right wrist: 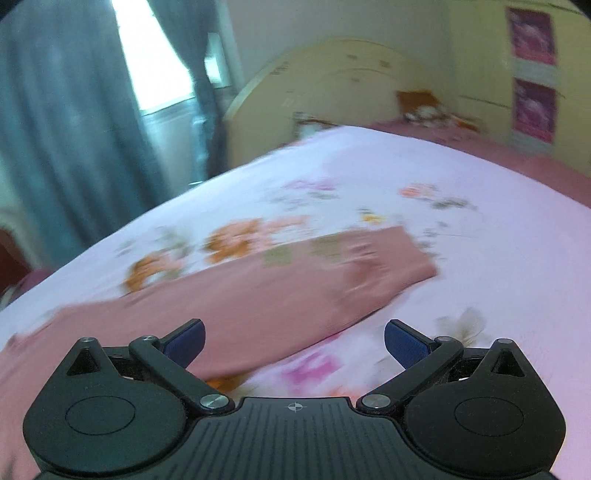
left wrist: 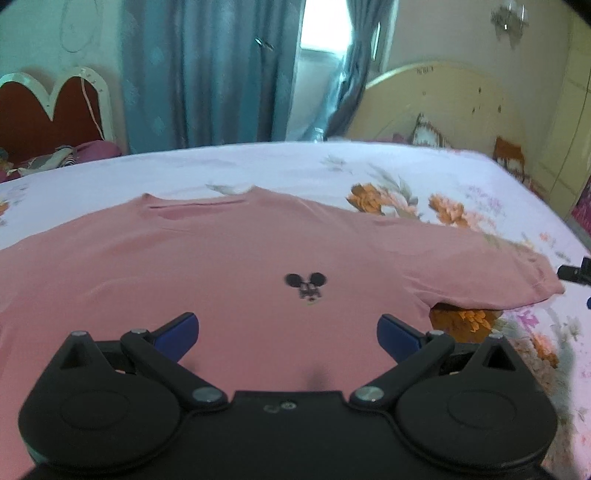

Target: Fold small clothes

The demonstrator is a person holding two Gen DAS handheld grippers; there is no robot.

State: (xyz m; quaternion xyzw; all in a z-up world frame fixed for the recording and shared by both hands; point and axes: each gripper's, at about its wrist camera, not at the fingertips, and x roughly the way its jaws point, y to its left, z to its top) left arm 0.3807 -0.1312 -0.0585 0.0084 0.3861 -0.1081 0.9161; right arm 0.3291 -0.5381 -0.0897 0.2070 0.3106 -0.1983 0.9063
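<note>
Mouse print (left wrist: 306, 288) visible left view only; pink shirt (right wrist: 258, 295) blurred, seemingly flat.

Window (left wrist: 317, 33) backlight, fisheye bending, right wrist view motion-blurred

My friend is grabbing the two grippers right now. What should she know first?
Left gripper: open, holding nothing, over the pink shirt's body.
Right gripper: open, holding nothing, near the shirt's sleeve; that view is blurred.
The shirt lies spread flat on the flowered bedsheet, mouse print facing up.
Done: no fold shows.
Left: all the folding, perhaps starting with this sleeve.
</note>
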